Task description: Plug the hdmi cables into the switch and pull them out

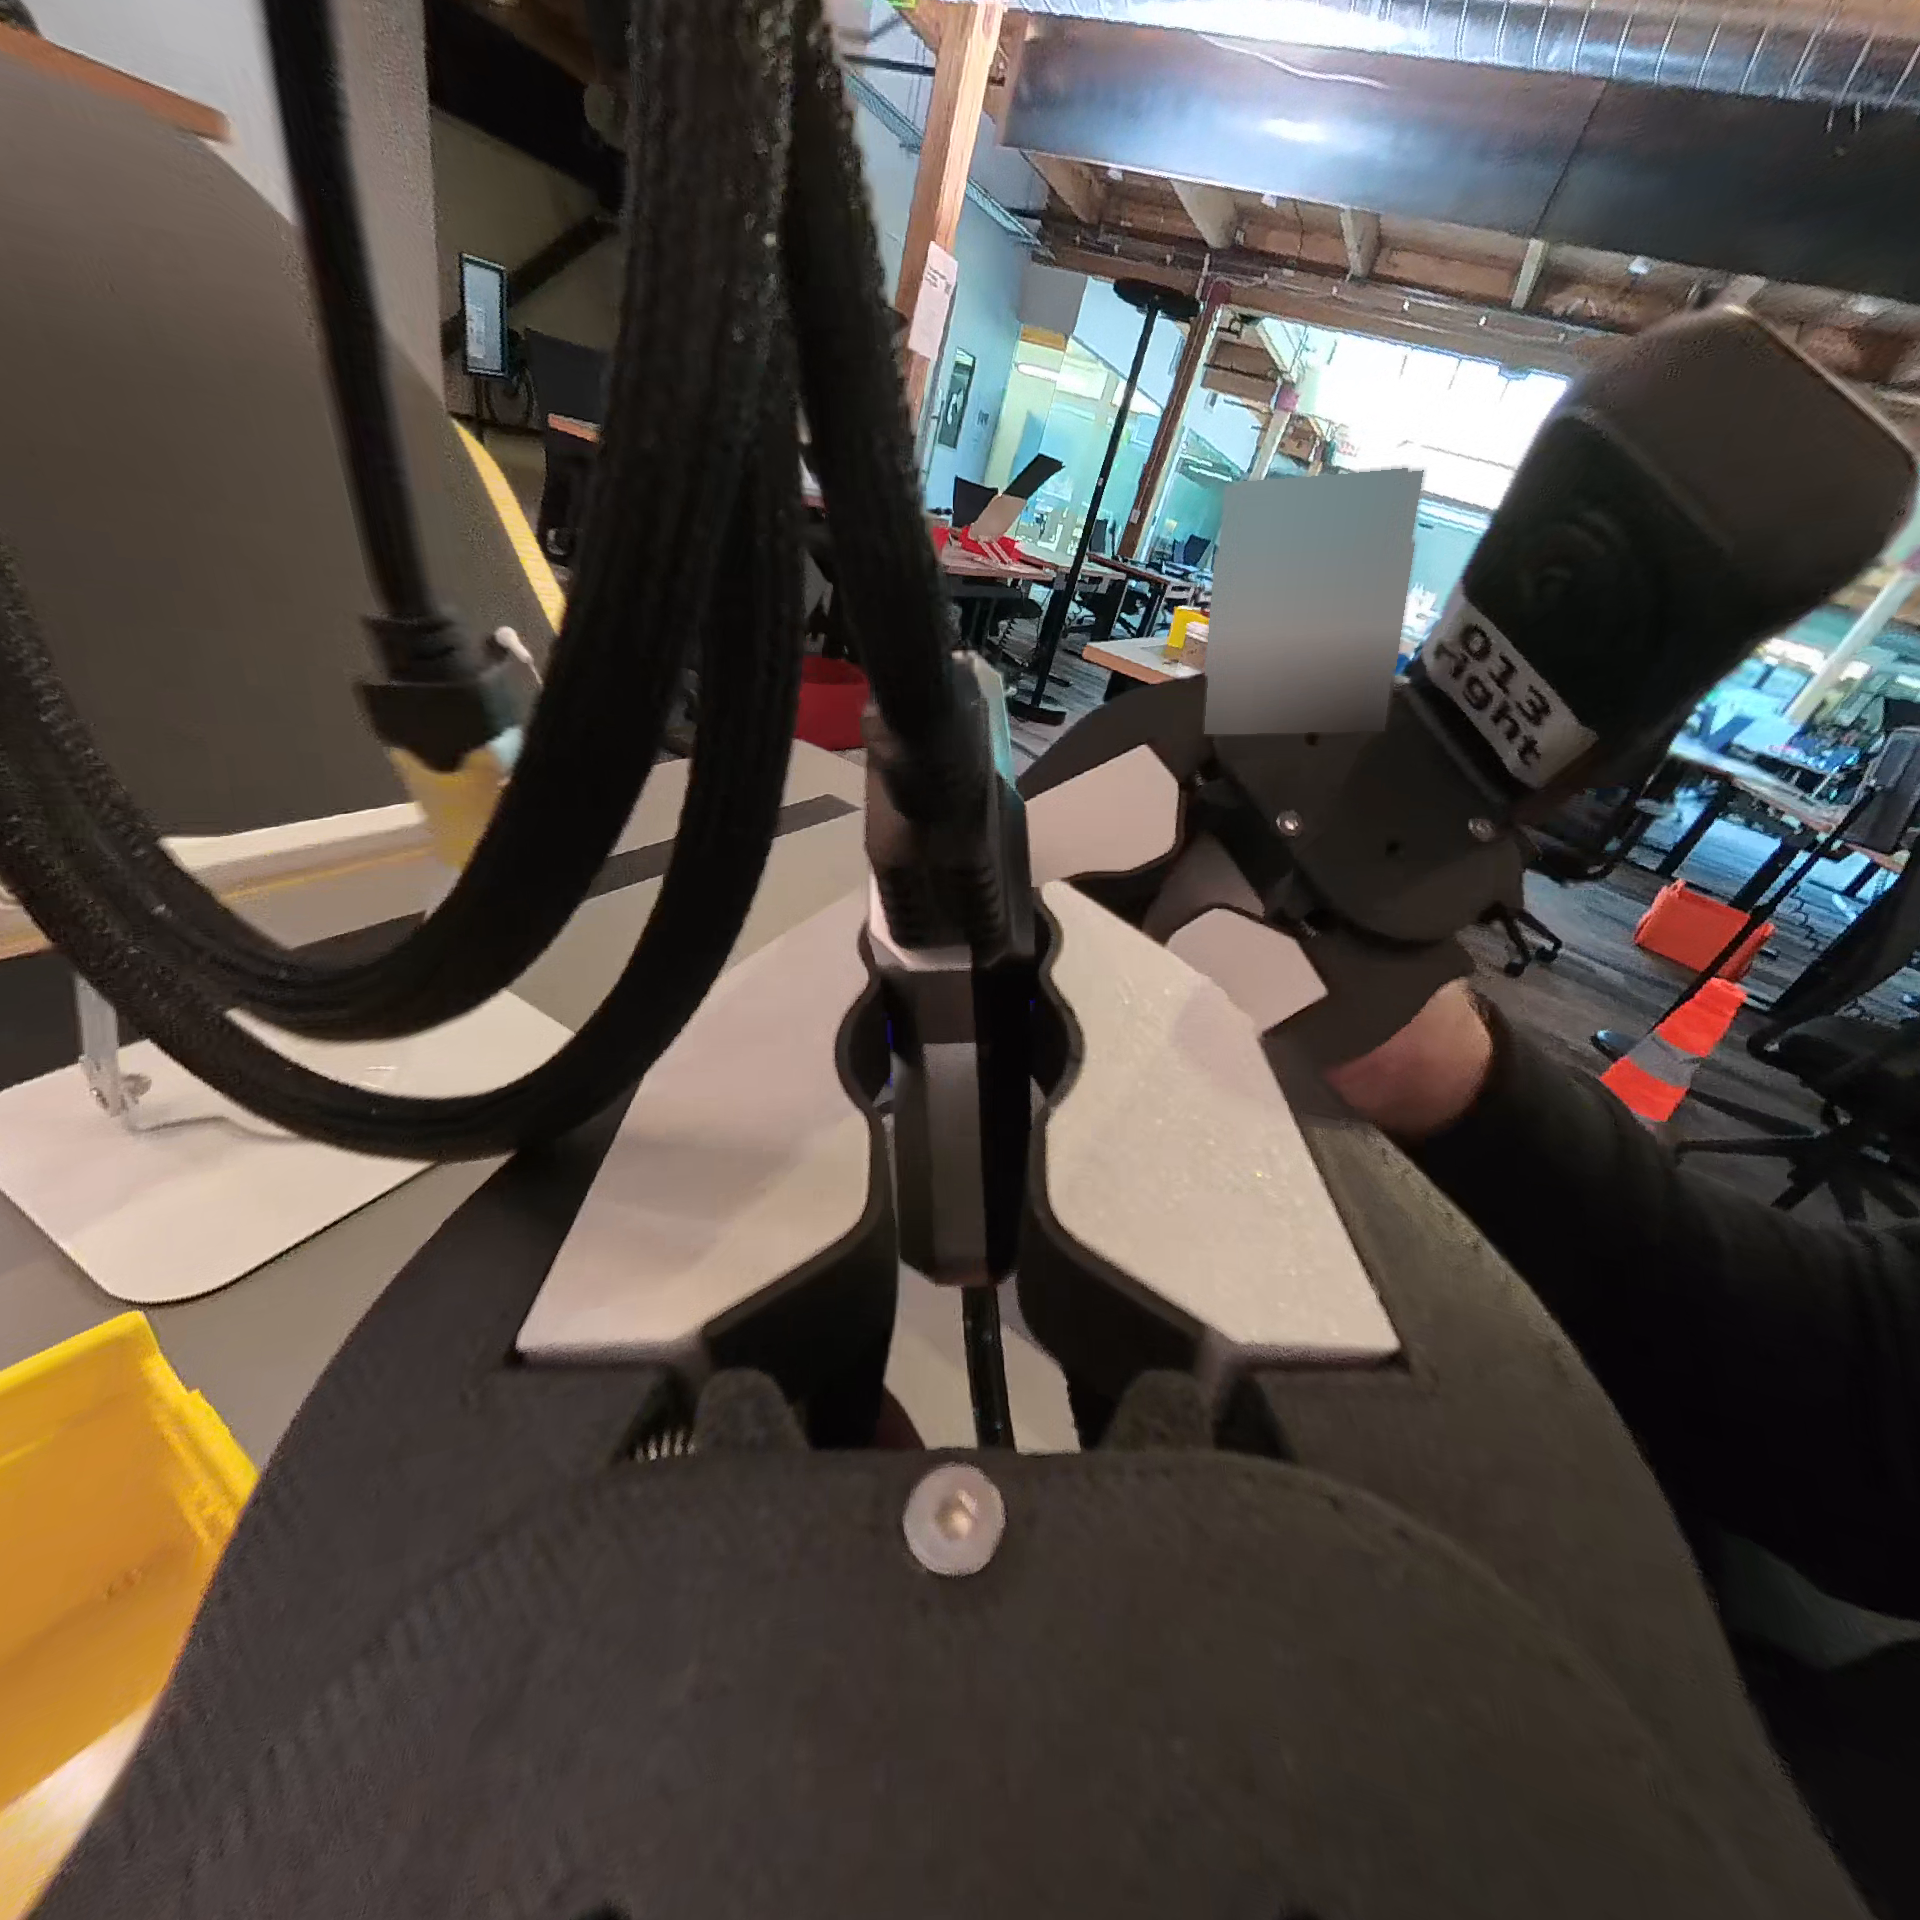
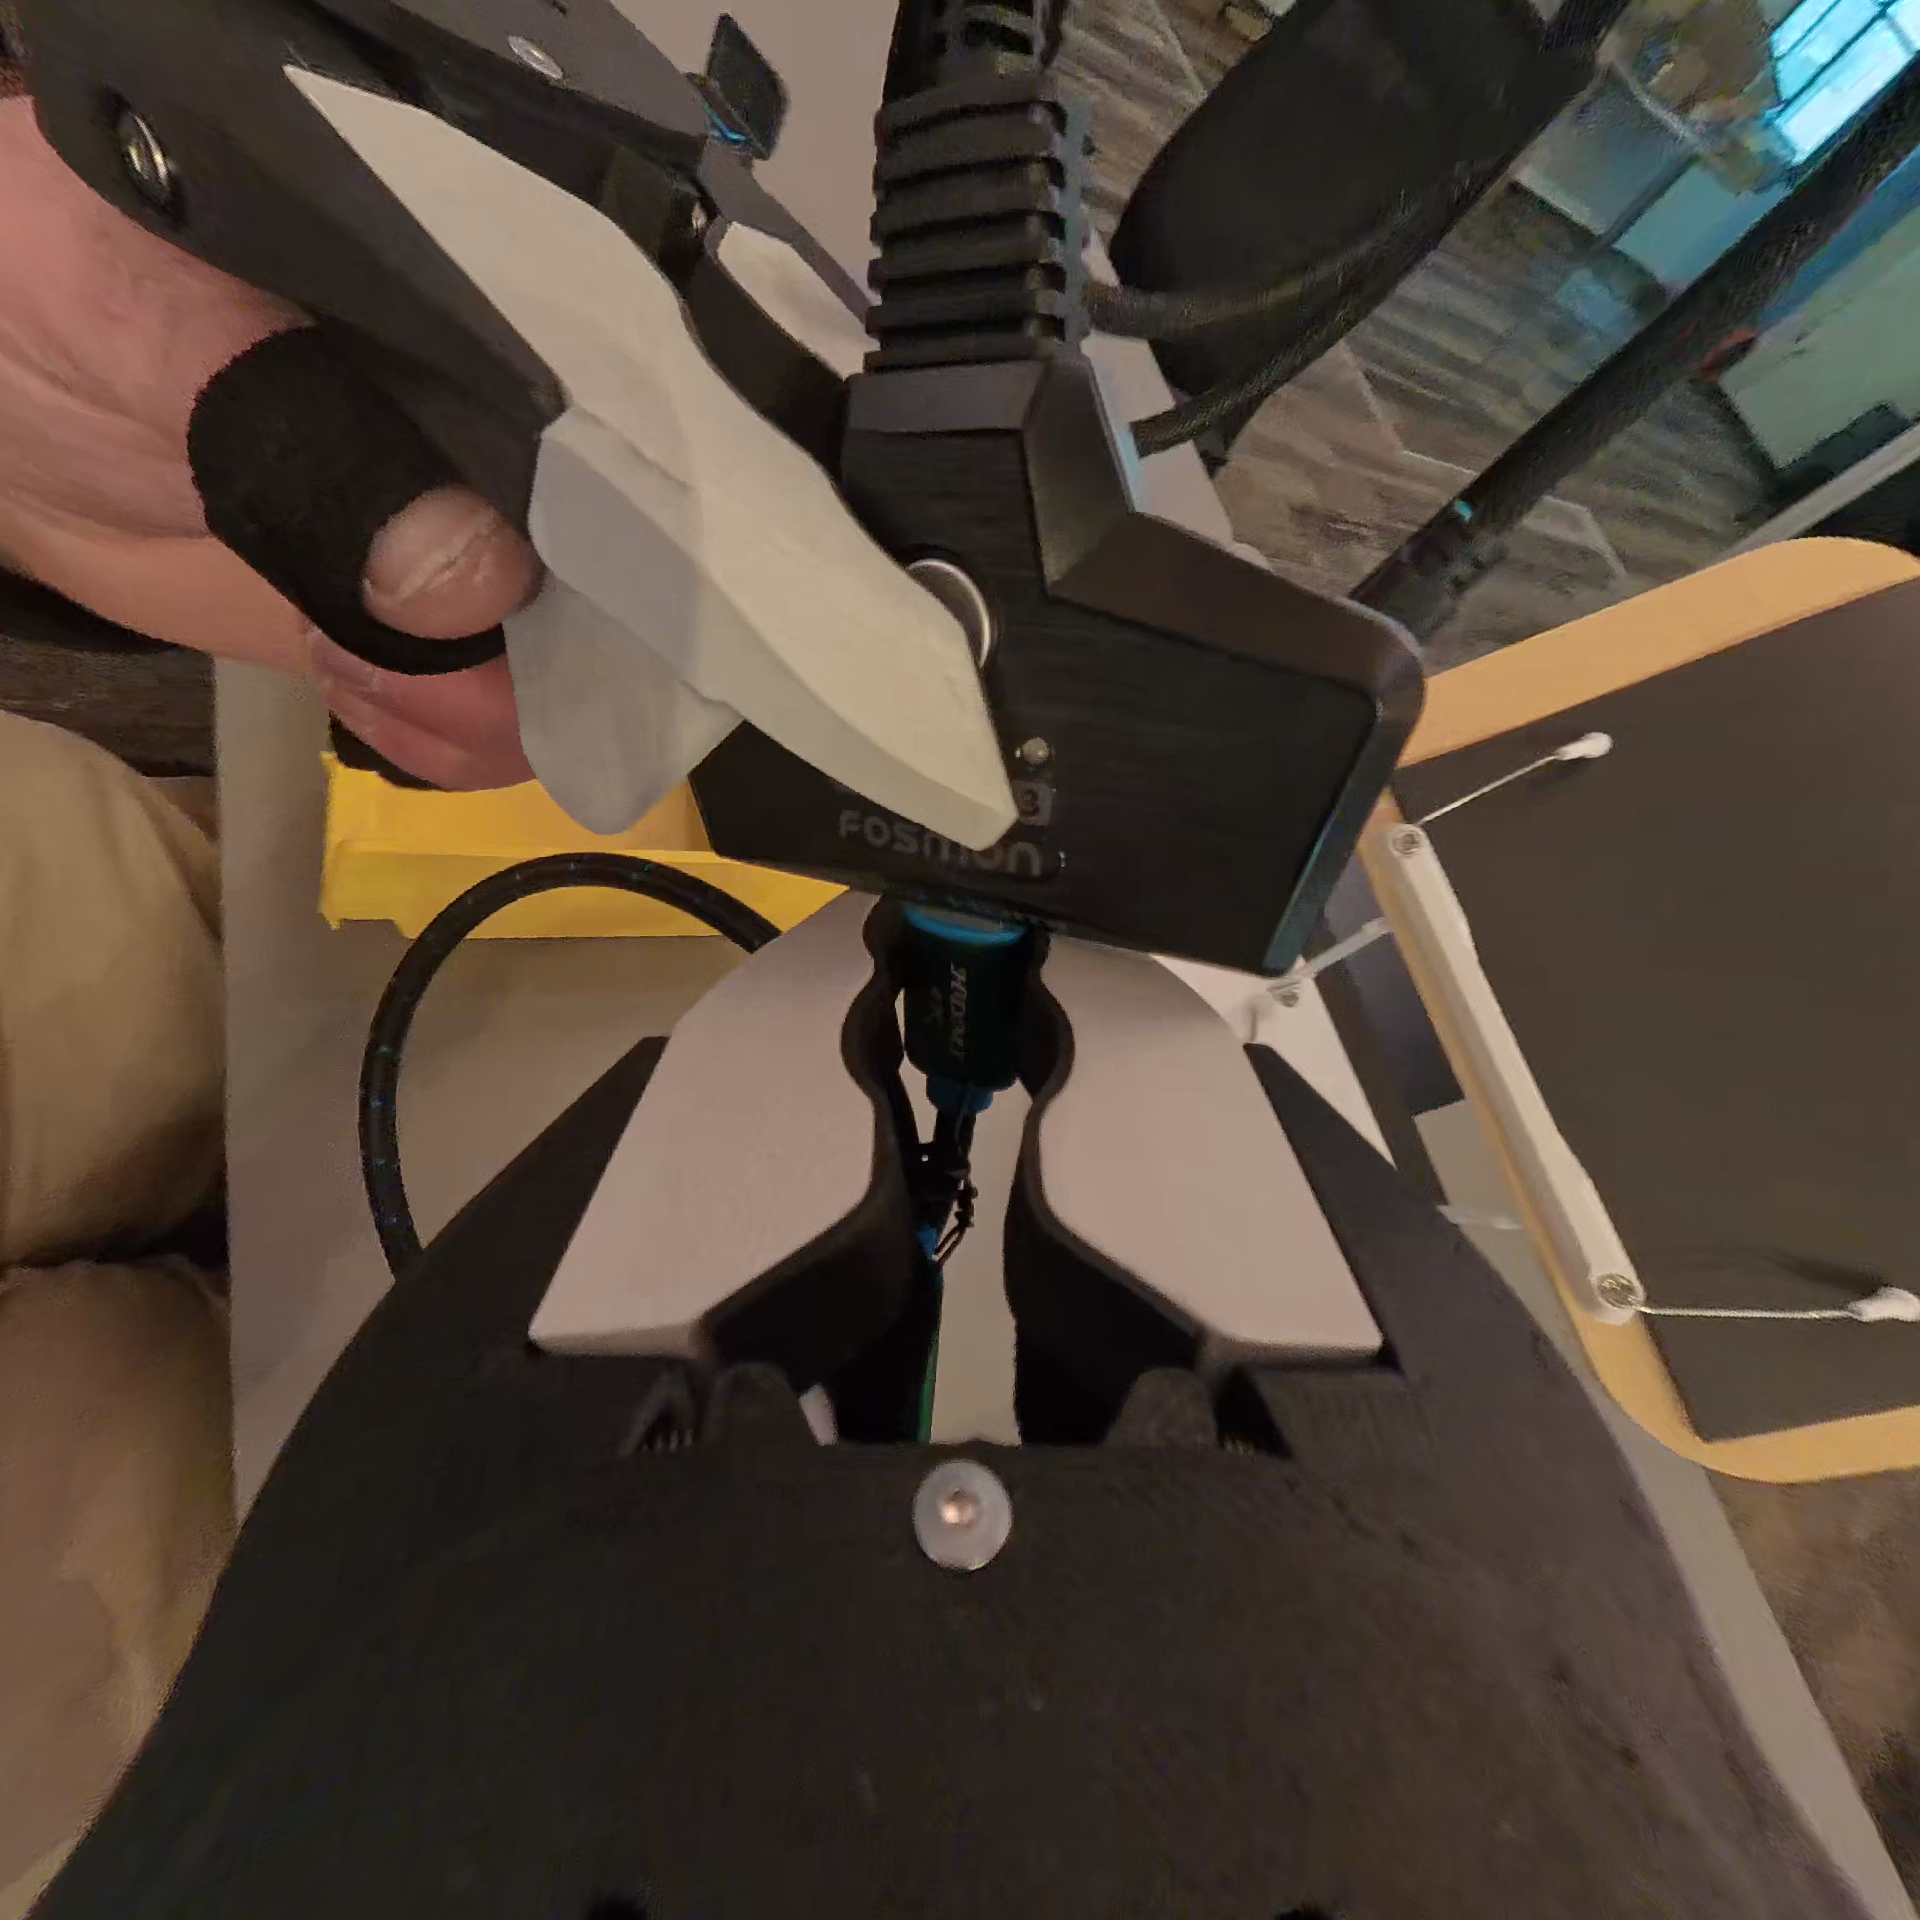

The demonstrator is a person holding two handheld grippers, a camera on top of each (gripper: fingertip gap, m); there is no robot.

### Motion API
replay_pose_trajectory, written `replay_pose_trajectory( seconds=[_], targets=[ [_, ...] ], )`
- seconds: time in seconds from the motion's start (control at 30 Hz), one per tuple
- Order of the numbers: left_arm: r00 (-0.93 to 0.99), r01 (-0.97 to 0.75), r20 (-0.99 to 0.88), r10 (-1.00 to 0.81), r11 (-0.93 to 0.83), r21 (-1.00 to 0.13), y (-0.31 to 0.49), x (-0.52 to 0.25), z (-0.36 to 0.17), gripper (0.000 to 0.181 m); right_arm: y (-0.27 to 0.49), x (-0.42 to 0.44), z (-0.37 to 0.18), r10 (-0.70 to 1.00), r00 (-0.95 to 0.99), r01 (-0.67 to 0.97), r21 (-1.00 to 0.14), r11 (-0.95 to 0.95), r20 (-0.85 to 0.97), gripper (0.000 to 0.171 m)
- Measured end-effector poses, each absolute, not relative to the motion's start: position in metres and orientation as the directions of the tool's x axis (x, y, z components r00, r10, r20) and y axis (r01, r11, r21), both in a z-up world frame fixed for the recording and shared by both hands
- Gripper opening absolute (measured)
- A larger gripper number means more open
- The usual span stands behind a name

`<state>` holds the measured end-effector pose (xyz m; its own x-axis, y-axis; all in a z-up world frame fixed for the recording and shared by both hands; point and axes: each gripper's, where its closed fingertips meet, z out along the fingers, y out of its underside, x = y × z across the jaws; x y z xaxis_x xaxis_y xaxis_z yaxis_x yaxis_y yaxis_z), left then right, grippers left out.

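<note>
My left gripper (image 1: 961, 935) is shut on the black HDMI switch (image 1: 951, 1122), seen edge-on and held up off the table. In the right wrist view the switch (image 2: 1174, 748) is a flat black box with a ribbed cable boot on top. One white left finger (image 2: 748, 582) lies across its face. My right gripper (image 2: 961, 966) is shut on a black HDMI plug (image 2: 961, 1013) with a blue ring. The plug's front end sits against the switch's lower edge and its metal tip is hidden. Its braided cable (image 2: 416, 1018) loops left. Braided black cables (image 1: 717, 520) hang beside the switch.
A loose black plug with a yellow tag (image 1: 436, 686) dangles at left. A yellow bin (image 1: 94, 1475) and a white stand base (image 1: 208, 1174) sit on the grey table. A wood-edged black panel (image 2: 1662, 935) stands right of the switch. An orange cone (image 1: 1683, 1039) stands on the floor. There is about 5 cm between the tips of the two grippers.
</note>
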<state>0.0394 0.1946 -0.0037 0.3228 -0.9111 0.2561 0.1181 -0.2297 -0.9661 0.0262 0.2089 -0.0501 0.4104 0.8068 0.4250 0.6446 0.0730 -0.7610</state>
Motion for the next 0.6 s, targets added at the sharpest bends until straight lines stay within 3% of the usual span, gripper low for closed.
replay_pose_trajectory(
  seconds=[0.2, 0.3, 0.43, 0.6],
  targets=[
    [0.443, -0.064, -0.03, -0.896, 0.002, -0.998, 0.189, 0.019, -0.016, 0.035, 0.201, 0.043, -0.065, 0.889, 0.36, 0.676, -0.736, -0.04, 0.282, 0.016],
    [0.505, -0.258, -0.348, -0.79, 0.246, -0.934, 0.182, 0.006, -0.02, 0.037, 0.195, 0.058, -0.082, 0.924, 0.322, 0.723, -0.684, -0.099, 0.207, 0.017],
    [0.381, -0.566, -0.769, -0.514, 0.528, -0.633, 0.168, 0.007, -0.023, 0.044, 0.18, 0.064, -0.102, 0.959, 0.266, 0.772, -0.616, -0.154, 0.093, 0.016],
    [0.039, -0.791, -0.977, -0.21, 0.591, -0.158, 0.181, 0.008, -0.048, 0.055, 0.164, 0.058, -0.112, 0.976, 0.219, 0.793, -0.583, -0.176, 0.004, 0.016]
  ],
)
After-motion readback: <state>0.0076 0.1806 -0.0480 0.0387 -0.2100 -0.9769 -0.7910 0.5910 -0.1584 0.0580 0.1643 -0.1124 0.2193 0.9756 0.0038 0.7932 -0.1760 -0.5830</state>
